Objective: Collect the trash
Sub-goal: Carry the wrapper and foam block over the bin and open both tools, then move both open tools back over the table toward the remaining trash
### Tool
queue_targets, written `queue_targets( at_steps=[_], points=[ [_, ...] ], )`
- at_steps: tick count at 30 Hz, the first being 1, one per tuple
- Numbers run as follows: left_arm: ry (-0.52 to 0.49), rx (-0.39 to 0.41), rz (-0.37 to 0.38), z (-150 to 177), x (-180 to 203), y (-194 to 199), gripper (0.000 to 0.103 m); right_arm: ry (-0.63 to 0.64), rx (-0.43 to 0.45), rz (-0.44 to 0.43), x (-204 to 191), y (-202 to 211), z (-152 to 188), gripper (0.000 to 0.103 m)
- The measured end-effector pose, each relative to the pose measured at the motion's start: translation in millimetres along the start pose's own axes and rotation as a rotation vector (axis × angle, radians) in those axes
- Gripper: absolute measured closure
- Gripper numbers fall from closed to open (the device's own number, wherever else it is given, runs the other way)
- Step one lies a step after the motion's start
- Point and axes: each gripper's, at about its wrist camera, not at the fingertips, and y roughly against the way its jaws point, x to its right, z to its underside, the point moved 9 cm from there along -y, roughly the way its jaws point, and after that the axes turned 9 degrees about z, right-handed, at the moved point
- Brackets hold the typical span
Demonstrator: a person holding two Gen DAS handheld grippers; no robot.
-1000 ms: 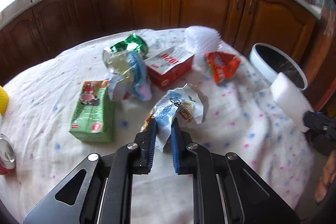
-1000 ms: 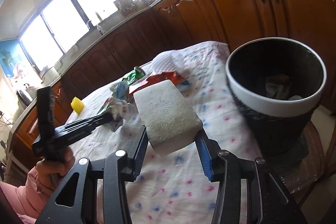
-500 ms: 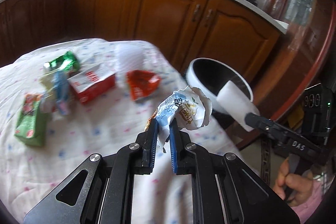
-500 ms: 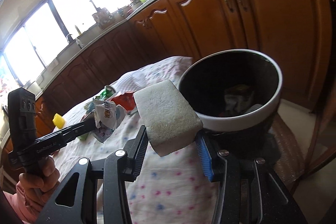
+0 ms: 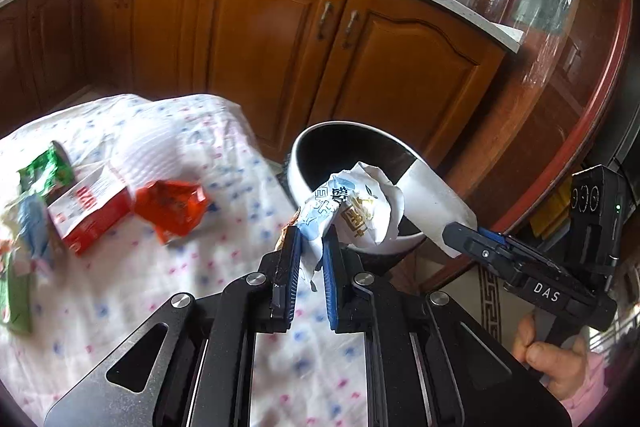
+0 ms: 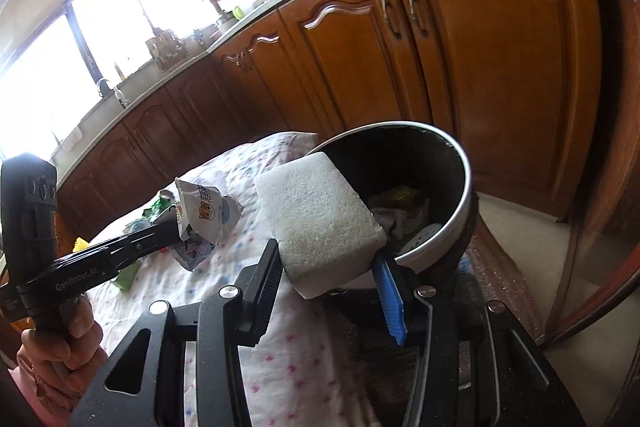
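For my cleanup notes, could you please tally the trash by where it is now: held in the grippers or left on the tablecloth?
Held in the grippers: 2, the crumpled wrapper and the white foam block.
On the tablecloth, clearly visible: 3, the red box, the orange packet and the green wrapper; the blurred left-edge pile is uncountable.
Total: 5.

left gripper (image 5: 307, 259): black metal frame with triangular cut-outs, silver round screws, blue ribbed pads on the fingers
right gripper (image 6: 326, 281): same black frame, silver screws, one bright blue ribbed pad, the other finger's pad dark in shadow
markings: white "DAS" on the right gripper's side; white lettering on the left gripper's side
handle boxes: black, three round dimples each, a small green light on the right one
sleeves: pink at both wrists
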Motion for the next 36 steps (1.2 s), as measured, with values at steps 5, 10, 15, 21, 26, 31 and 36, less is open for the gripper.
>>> queue_targets(
  at_steps=[5,10,15,21,26,31,36],
  points=[
    [-0.011,-0.023,0.000,-9,7,-20,0.093,0.003,-0.009,0.038,11,-9,-9,0.056],
    [-0.025,-0.041,-0.011,-21,12,-38,0.093,0.023,-0.023,0.079,20,-17,-18,0.056],
    [-0.061,-0.070,-0.022,-32,20,-60,0.093,0.047,-0.034,0.108,27,-24,-25,0.056],
    [-0.074,-0.100,-0.030,-39,25,-83,0.093,0.075,-0.055,0.123,30,-37,-35,0.055],
    [-0.073,-0.119,-0.033,-37,25,-95,0.093,0.090,-0.071,0.123,31,-44,-39,0.050],
    [-0.072,-0.131,-0.020,-35,26,-97,0.090,0.057,-0.078,0.115,37,-45,-35,0.035],
    [-0.059,-0.091,-0.015,-37,27,-83,0.051,0.020,-0.064,0.091,34,-36,-30,0.030]
  ],
)
